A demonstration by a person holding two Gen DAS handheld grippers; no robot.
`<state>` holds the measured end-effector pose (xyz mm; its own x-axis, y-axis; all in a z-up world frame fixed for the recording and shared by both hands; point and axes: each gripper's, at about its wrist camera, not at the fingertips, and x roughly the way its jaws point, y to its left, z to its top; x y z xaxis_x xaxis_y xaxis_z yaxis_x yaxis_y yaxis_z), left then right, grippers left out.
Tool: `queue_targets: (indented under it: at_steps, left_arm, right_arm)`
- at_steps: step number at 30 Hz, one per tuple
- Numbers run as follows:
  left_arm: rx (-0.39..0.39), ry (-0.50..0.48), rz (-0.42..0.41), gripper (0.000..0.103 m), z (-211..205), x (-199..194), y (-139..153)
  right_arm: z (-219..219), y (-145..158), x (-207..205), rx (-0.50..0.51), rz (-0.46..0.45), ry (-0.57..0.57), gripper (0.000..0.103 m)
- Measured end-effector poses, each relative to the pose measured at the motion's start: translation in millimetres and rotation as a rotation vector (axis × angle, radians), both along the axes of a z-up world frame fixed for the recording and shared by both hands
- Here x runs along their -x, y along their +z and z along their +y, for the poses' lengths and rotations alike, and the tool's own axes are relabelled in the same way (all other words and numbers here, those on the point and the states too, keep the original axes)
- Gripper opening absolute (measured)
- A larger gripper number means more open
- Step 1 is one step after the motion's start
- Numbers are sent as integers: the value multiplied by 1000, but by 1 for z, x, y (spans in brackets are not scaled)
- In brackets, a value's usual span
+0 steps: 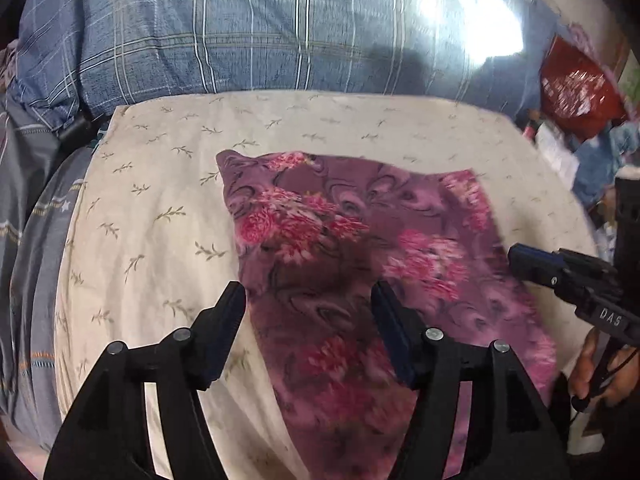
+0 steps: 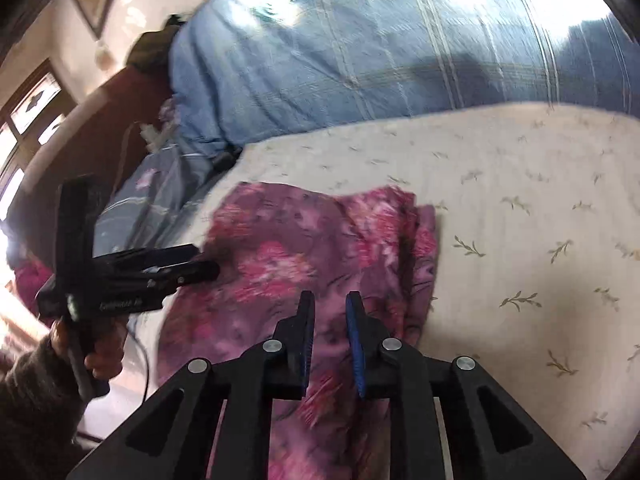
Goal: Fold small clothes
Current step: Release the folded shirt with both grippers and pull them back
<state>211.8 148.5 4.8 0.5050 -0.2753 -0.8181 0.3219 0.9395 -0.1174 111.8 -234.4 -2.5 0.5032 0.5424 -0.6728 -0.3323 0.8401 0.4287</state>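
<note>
A purple cloth with pink flowers [image 1: 360, 240] [image 2: 300, 248] lies spread on a cream sheet with leaf sprigs [image 1: 160, 200] [image 2: 520, 200]; its far right part is bunched into folds. My left gripper [image 1: 308, 292] hovers over the cloth's near left edge, open wide with nothing between its fingers. Seen from the right wrist, the left gripper [image 2: 204, 268] points at the cloth's left side. My right gripper [image 2: 330, 300] is over the cloth's near part, jaws a narrow gap apart with no fabric pinched. In the left wrist view the right gripper [image 1: 516, 256] reaches in at the cloth's right edge.
A blue plaid duvet [image 1: 200, 40] [image 2: 360, 40] is heaped behind the cream sheet. Grey striped bedding [image 1: 32, 220] lies at the left. A red bag [image 1: 576, 88] and clutter sit at the far right. A person's hands [image 1: 592, 364] [image 2: 100, 356] grip the handles.
</note>
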Motion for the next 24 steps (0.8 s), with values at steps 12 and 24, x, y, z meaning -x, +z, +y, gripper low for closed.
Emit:
queue_targets:
  at_steps: [12,24]
  left_arm:
    - [62,78,119,84,9,42,-40]
    - [-59,95,-12,84,1,105,-18]
  right_arm:
    - [17,-20,44,182,27,17,18]
    - [11,5,90,345,44,-119,71]
